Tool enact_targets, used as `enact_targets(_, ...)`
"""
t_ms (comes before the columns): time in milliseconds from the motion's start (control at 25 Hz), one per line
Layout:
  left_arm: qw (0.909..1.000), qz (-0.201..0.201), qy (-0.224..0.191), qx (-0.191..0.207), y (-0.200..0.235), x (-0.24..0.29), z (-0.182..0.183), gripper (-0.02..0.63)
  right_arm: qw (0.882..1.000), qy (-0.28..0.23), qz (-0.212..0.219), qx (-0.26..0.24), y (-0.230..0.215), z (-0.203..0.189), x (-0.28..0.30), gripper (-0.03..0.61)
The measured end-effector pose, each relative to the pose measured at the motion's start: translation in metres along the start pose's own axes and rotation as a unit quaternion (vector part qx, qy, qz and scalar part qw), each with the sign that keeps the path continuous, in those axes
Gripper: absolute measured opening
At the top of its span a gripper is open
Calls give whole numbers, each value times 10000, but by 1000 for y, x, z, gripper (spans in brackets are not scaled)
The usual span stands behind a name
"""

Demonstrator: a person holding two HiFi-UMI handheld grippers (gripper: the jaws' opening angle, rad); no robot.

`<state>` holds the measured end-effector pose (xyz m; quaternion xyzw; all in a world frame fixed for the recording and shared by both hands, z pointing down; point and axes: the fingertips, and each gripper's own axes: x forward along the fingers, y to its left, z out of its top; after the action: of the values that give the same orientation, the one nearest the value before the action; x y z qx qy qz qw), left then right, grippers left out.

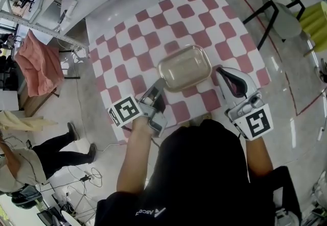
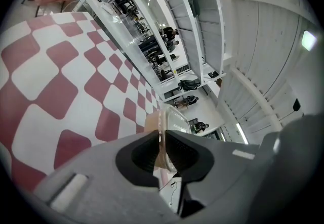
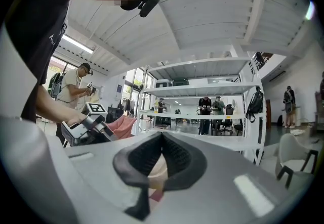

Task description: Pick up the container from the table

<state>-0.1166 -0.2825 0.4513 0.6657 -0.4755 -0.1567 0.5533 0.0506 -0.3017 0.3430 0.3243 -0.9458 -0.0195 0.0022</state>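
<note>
L gripper [image 1: 159, 85] jaws nipped shut on rim of clear container [image 1: 185, 68], near front edge of table [image 1: 133, 41]. R gripper [image 1: 220, 72] jaws together, nothing in them, tips just beside container's right side.

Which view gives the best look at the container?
The head view: the whole clear container shows, with the left gripper clamped on its corner. The left gripper view shows only the rim edge pinched between the jaws. The right gripper view gives just a pale sliver behind its jaws.
</note>
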Motion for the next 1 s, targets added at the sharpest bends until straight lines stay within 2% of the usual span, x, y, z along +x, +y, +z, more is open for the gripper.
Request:
enact_targets(240,9996,-152,-186,-134,-15,-8,-1,49,10000,-15,52,-7,2,3,-8,3)
enact_targets(600,9996,-72,-266,-21,-13,-17,-2,49,9998,66,155,-63,8,-2,-18,3)
enact_targets(760,9991,-239,-301,-154,-22,-15,-3,49,9998,42,208,-59,9,1,-18,3)
enact_targets(1000,9996,-61,-285,-12,-14,-18,-2,49,9997,48,203,-109,10,1,-17,3)
